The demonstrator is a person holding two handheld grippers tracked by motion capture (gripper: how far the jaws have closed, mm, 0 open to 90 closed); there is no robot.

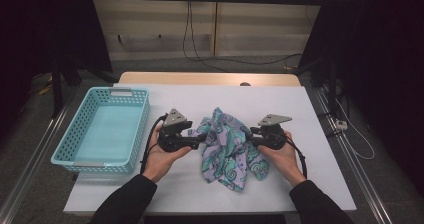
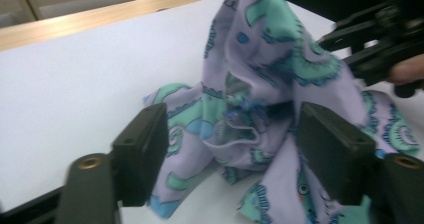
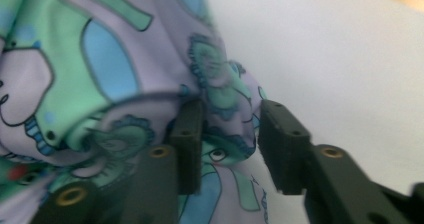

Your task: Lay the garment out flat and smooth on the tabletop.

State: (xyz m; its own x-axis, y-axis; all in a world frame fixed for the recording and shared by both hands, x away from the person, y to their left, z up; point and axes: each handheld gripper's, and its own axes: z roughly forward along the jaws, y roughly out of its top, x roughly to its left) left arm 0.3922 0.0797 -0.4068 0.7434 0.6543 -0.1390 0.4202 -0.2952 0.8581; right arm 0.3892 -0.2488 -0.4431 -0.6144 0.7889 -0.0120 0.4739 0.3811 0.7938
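The white surface in front of you is the biggest thing here, and on its left part stands a light blue plastic basket with perforated walls, with nothing in it that I can see. In the middle of the surface lies the patterned cloth, lilac with green and blue swirls, crumpled into a loose heap, well apart from the basket. You hold the left hand-held gripper against the left side of the heap; in the left gripper view its jaws stand wide apart with a bunch of cloth in the gap, but the pads do not press on it, so nothing is held there. The right hand-held gripper is at the right side of the heap; in the right gripper view a fold of cloth sits between its jaws, which are parted and seem not to clamp it, although the fabric touches one pad. I judge the cloth to be light, soft and limp: it will sag and slide, and it will not keep a shape. A thick fold may slip out when you lift, so it is better to take a hem or a corner, one with each hand-held gripper, and to close fully before you raise it.
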